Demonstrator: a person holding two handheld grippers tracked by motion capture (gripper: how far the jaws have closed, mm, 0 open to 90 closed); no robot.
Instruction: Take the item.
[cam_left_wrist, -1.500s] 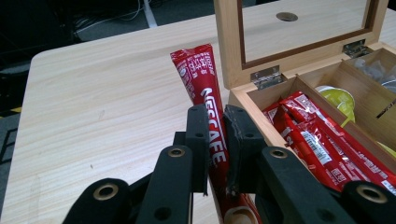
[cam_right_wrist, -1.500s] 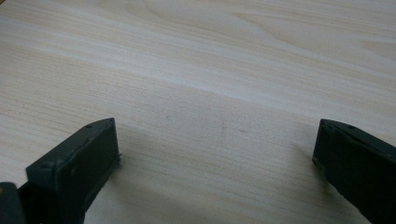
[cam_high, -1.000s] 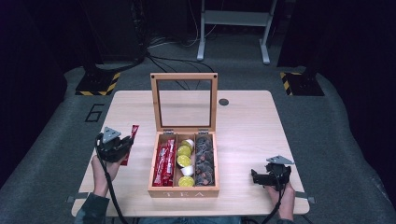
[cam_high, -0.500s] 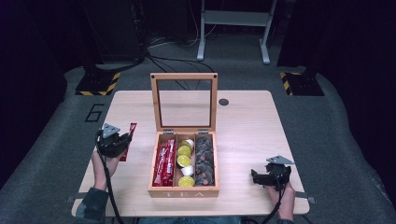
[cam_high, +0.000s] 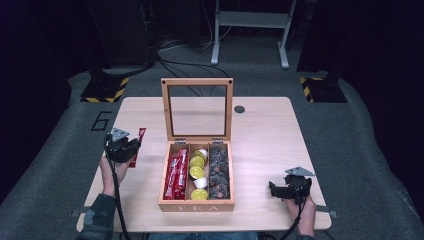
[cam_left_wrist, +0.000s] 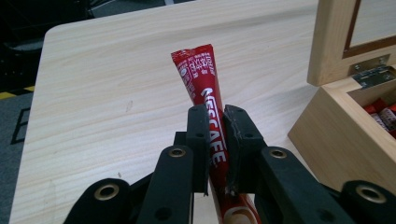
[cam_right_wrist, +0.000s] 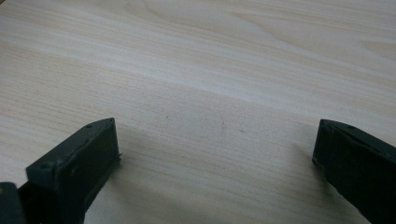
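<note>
- dark room around a pale wood table (cam_high: 280, 145); an open wooden box (cam_high: 196, 206) stands at its middle, glass lid (cam_high: 197, 109) upright at the far side.
- my left gripper (cam_left_wrist: 215, 122) is clamped on a red stick (cam_left_wrist: 201, 81). my jaws meet on its lower-middle part, with the printed upper half standing free above them.
- stick long axis: runs up and away from my jaws in the left gripper view, tilted a little left. in the high view it lies roughly front-to-back over the table's left part, lifted clear of the wood as far as i can tell.
- box position relative to my left jaws: to the right and close. its left compartment, nearest me, already holds red sticks (cam_high: 175, 170) laid front-to-back, so the held stick's axis roughly matches that slot.
- middle compartment holds yellow and white capsules (cam_high: 198, 173); right compartment holds dark pieces (cam_high: 219, 169) i cannot identify.
- my right gripper (cam_high: 283, 190) rests low at the table's right front, jaws wide apart, nothing between them, bare wood ahead. it is well apart from the box; my left is the nearer hand.
- stick appearance: slim glossy red sachet, white lettering, flat crimped top end, slightly bowed; judged light and easily bent.
</note>
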